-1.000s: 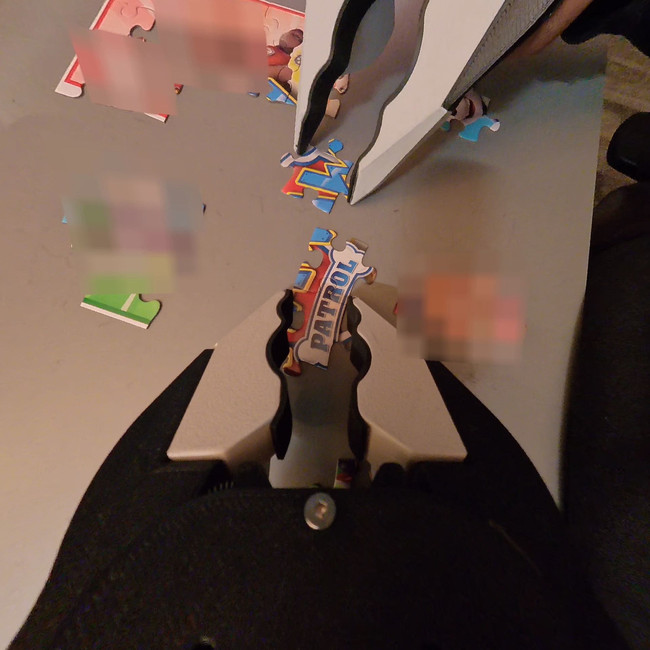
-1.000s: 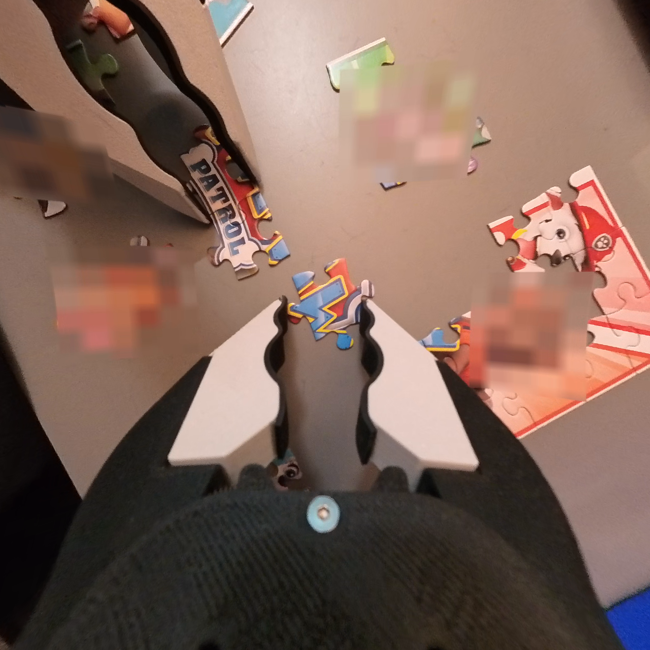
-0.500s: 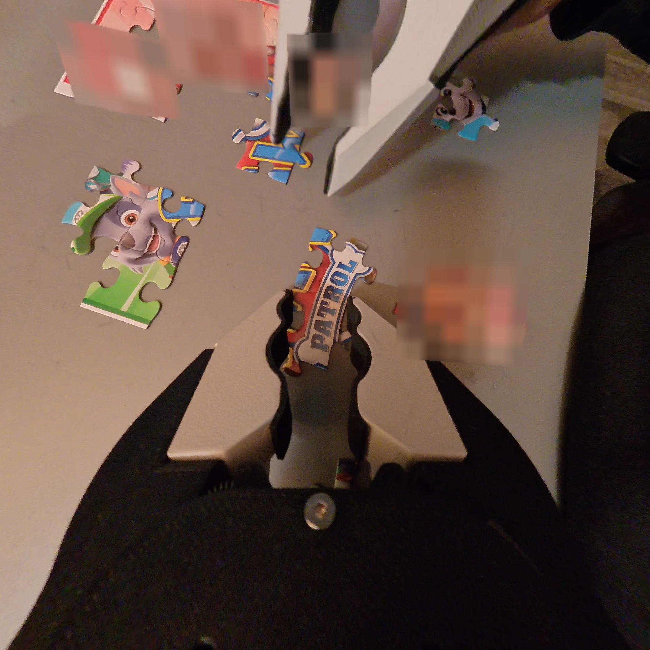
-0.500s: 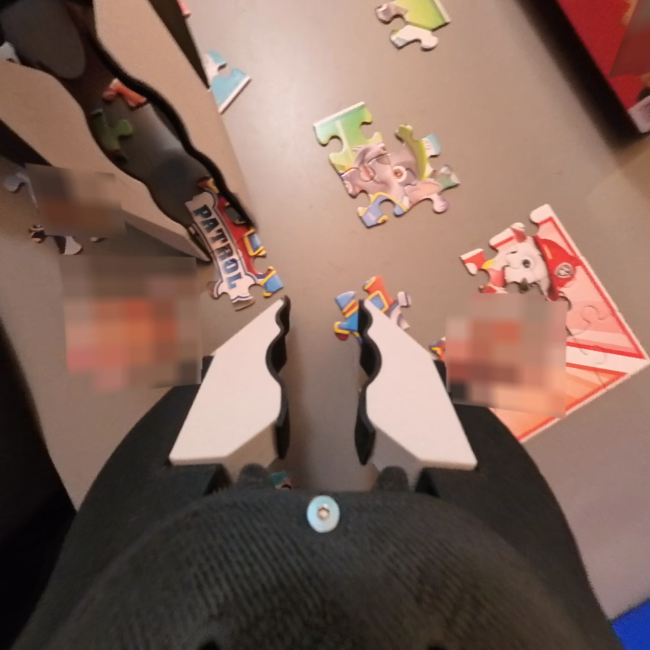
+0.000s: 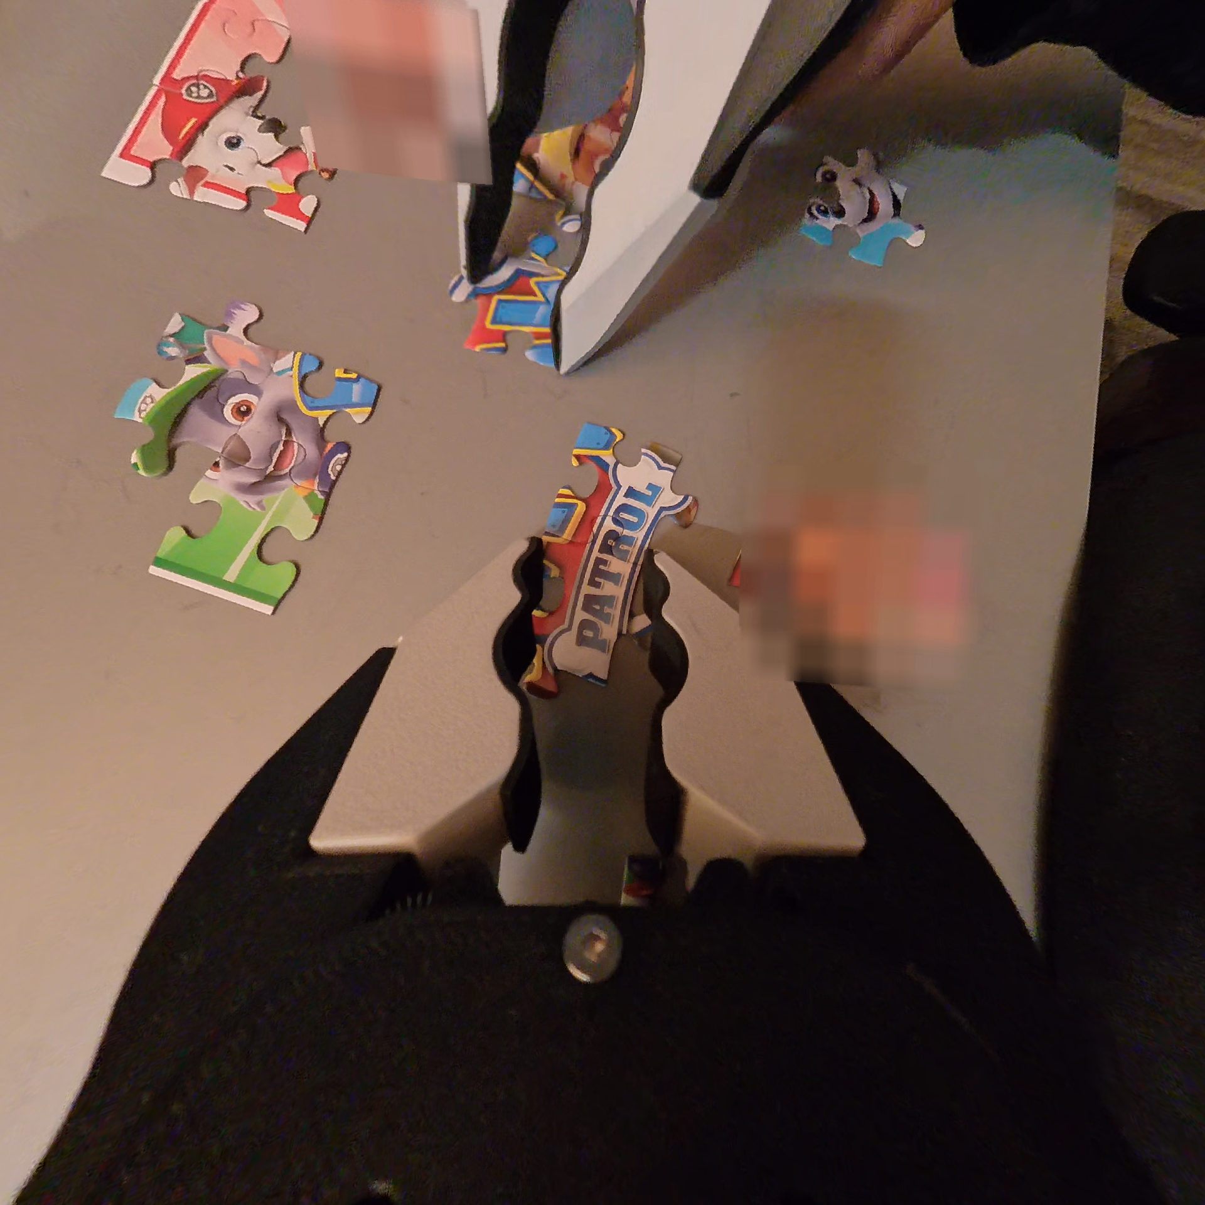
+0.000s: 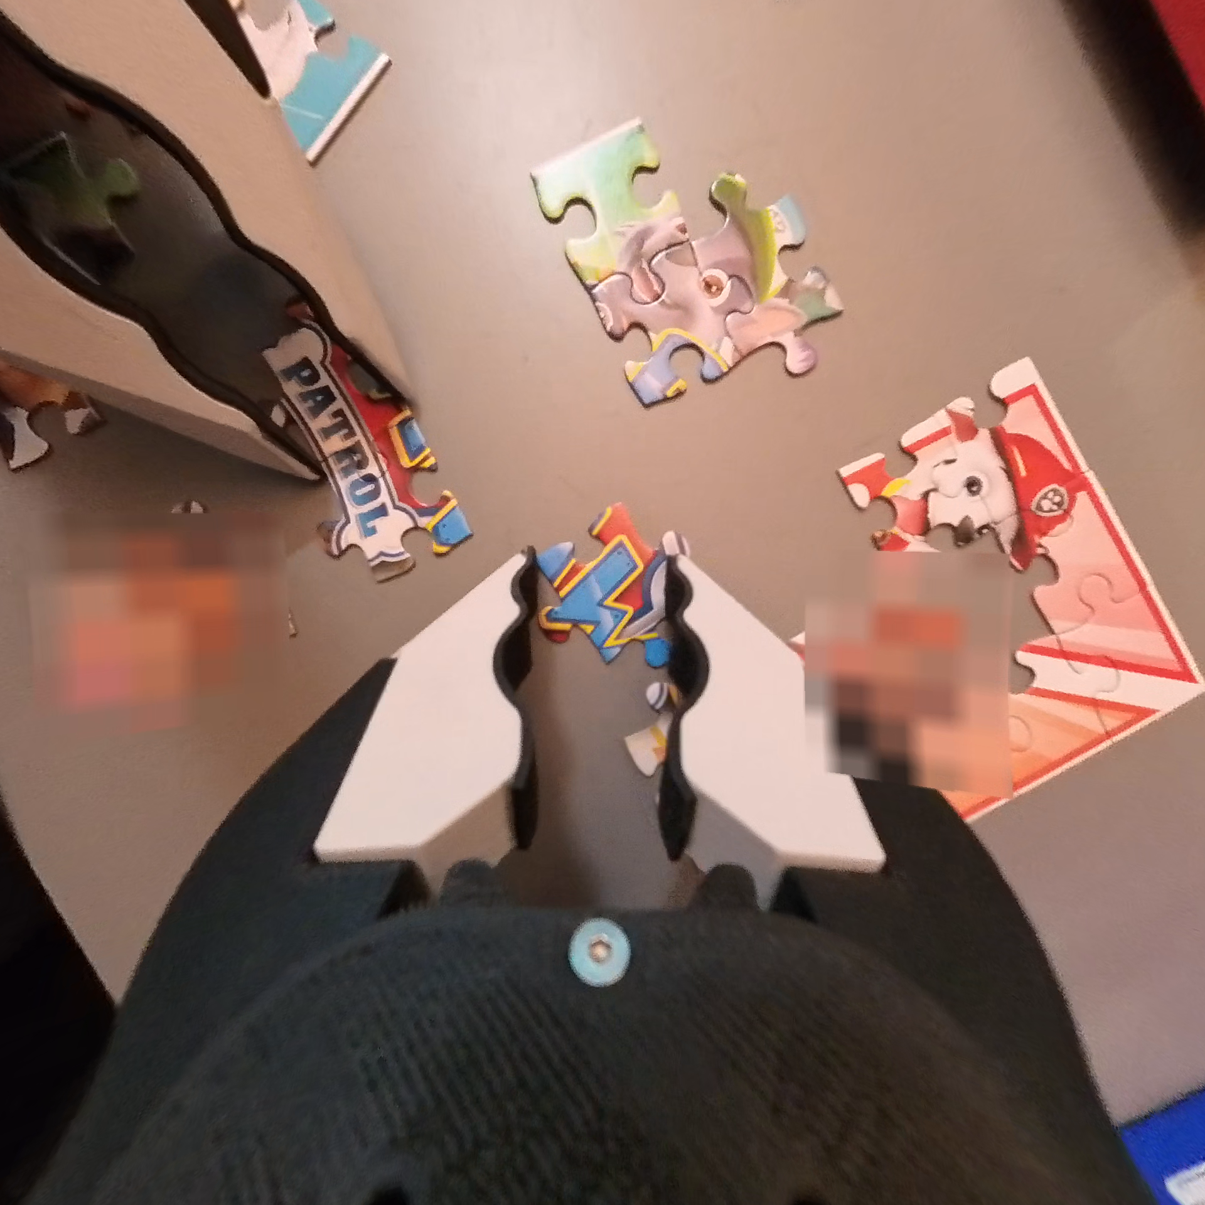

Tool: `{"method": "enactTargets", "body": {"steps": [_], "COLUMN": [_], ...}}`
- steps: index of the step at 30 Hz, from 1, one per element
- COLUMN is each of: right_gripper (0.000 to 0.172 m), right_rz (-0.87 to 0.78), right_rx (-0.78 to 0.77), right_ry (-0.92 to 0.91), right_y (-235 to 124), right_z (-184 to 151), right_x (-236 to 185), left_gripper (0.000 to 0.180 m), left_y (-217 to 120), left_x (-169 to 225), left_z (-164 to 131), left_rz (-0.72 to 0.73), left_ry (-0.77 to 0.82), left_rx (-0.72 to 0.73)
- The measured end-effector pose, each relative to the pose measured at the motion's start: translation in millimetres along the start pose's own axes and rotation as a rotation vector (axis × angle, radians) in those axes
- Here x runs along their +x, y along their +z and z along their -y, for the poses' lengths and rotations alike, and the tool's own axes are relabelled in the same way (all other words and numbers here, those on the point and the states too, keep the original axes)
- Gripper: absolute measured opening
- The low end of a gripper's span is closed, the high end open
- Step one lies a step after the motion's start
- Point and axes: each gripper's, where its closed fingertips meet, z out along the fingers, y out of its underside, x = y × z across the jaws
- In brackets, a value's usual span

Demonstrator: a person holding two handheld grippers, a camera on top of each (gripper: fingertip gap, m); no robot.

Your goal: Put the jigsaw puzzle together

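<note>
My left gripper (image 5: 590, 548) is shut on a strip of joined puzzle pieces (image 5: 619, 541), red, blue and white with lettering, and holds it tilted on edge just above the grey table (image 5: 782, 391). The strip also shows in the right wrist view (image 6: 362, 482), between the left gripper's fingers (image 6: 358, 430). My right gripper (image 6: 601, 557) is open with its tips down on the table. A blue, red and yellow puzzle piece (image 6: 606, 600) lies flat between its pads. The left wrist view shows the right gripper (image 5: 518, 319) standing over this piece (image 5: 508, 313).
A grey-and-green dog cluster (image 5: 241, 443) lies to the left. A red-bordered assembled section (image 5: 195, 124) lies at the far left. A small white-dog piece (image 5: 854, 208) sits near the table's right edge (image 5: 1102, 456). A light blue piece (image 6: 326, 85) lies behind the left gripper. To reach the red-bordered assembled section (image 5: 195, 124) in a straight line is about 11 cm for my right fingers, about 20 cm for my left. Seen from the right wrist view (image 6: 1020, 471) as well.
The right gripper slid the blue-red piece sideways with one fingertip, then moved over it, so the piece now lies between its pads. The left gripper and its strip have not moved.
</note>
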Motion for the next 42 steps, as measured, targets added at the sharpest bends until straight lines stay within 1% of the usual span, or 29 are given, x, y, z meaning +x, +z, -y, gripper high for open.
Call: {"method": "enactTargets", "body": {"steps": [4, 9, 10, 11, 12, 13, 14, 15, 18, 19, 22, 25, 27, 28, 29, 33, 34, 36, 39, 42], "right_gripper": [0.038, 0.036, 0.0, 0.0, 0.007, 0.021, 0.023, 0.024, 0.018, 0.019, 0.03, 0.034, 0.036, 0.037, 0.033, 0.025, 0.025, 0.025, 0.025, 0.035], "right_rz": [-0.005, -0.01, 0.003, -0.014, -0.014, -0.022, -0.025, -0.026, -0.047, -0.043, -0.038, -0.043, -0.05, -0.051, -0.036, 0.118, 0.125, 0.065, 0.015, 0.005], "right_rx": [-0.034, -0.008, 0.017, 0.041, 0.028, -0.012, -0.032, -0.019, 0.073, 0.095, 0.095, 0.093, 0.065, 0.059, 0.062, 0.076, 0.071, 0.064, 0.136, 0.189], "right_ry": [-0.004, -0.013, -0.033, -0.041, -0.046, -0.04, -0.034, -0.026, 0.018, 0.046, 0.127, 0.139, 0.125, 0.115, 0.107, 0.106, 0.094, 0.066, 0.093, 0.137], "right_y": [-0.1, -1.1, -2.9, -3.9, -3.2, -1.9, -2.2, -4.6, -16.4, -19.4, -22.1, -16.3, -8.6, -6.0, -5.2, -3.3, -3.6, -5.5, -13.1, -17.9], "right_z": [-0.3, 1.4, 4.8, 7.9, 6.0, 1.2, -0.8, 1.1, 10.5, 11.0, 0.9, -5.0, -9.0, -9.1, -7.4, 0.7, 0.1, -3.5, -1.3, -0.5], "right_x": [-0.7, -2.4, -6.0, -5.5, -6.8, -5.8, -5.1, -4.4, 7.0, 11.1, 23.0, 26.8, 26.4, 24.6, 19.3, -22.4, -28.0, -24.3, -11.8, -0.9], "left_gripper": [0.027, 0.027, 0.027, 0.027, 0.027, 0.027, 0.027, 0.027, 0.027, 0.027, 0.027, 0.027, 0.027, 0.027, 0.027, 0.027, 0.027, 0.027, 0.027, 0.028], "left_y": [0.3, 0.0, 0.0, 0.0, 0.0, 0.0, 0.0, -0.1, -0.3, -0.5, -3.4, -6.6, -7.4, -7.7, -8.0, -7.8, -7.0, -4.7, 0.4, 7.7], "left_x": [0.0, 0.1, 0.1, 0.1, 0.1, 0.1, 0.1, 0.0, -0.4, -0.8, -1.2, -3.1, -4.9, -5.8, -6.5, -8.0, -8.8, -10.5, -13.5, -17.6], "left_z": [0.3, 0.0, 0.0, 0.0, 0.1, 0.1, 0.0, 0.0, 0.0, 0.4, 5.9, 12.4, 15.5, 16.8, 17.8, 20.4, 20.4, 20.8, 23.6, 31.3], "left_rz": [0.001, 0.001, 0.001, 0.001, 0.001, 0.001, 0.001, 0.001, 0.002, 0.004, -0.004, -0.013, -0.013, -0.008, -0.003, 0.012, 0.016, 0.023, 0.039, 0.054], "left_ry": [0.002, 0.001, 0.002, 0.002, 0.001, 0.001, 0.001, 0.001, 0.002, 0.002, -0.021, -0.052, -0.065, -0.068, -0.067, -0.071, -0.074, -0.077, -0.078, -0.079], "left_rx": [0.001, 0.001, 0.001, 0.001, 0.001, 0.001, 0.001, 0.001, 0.002, 0.005, 0.037, 0.073, 0.084, 0.087, 0.088, 0.088, 0.085, 0.079, 0.061, 0.049]}}
